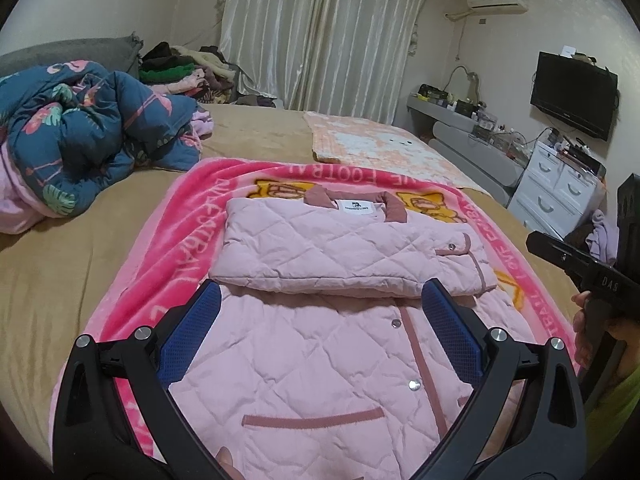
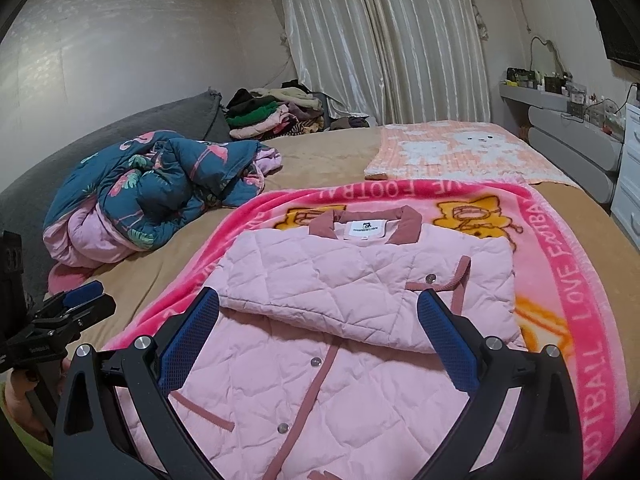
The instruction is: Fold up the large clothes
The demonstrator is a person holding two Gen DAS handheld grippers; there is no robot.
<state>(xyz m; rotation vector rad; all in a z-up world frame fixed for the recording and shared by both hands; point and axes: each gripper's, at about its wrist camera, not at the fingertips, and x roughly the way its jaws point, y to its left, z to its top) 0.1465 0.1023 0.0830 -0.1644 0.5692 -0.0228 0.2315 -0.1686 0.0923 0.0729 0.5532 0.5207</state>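
The pink quilted jacket [image 1: 320, 320] lies front-up on a pink printed blanket [image 1: 188, 216] spread over the tan bed sheet [image 1: 100, 216]. Both sleeves are folded across the chest, forming a flat band just below the darker pink collar [image 1: 352, 200], and a white label shows inside the collar. The lower body of the jacket extends toward the cameras, with its snap buttons, dark pink placket trim and one pocket welt exposed.

The left gripper [image 1: 320, 296] hangs above the jacket's lower half, jaws spread wide with the blue pads [image 1: 188, 332] apart and nothing between them. The right gripper [image 2: 318, 300] hangs over the same area from the other side; its jaws are likewise spread wide and empty. Neither gripper touches the fabric, as far as the views show. Each wrist view catches the opposite gripper at its frame edge, held by a hand [image 1: 584, 336].

A crumpled blue flamingo-print duvet [image 1: 80, 136] sits at the left of the bed. A stack of folded clothes [image 2: 272, 116] lies near the curtains [image 2: 384, 40]. A peach-and-white blanket [image 2: 456, 148] lies beyond the pink blanket.
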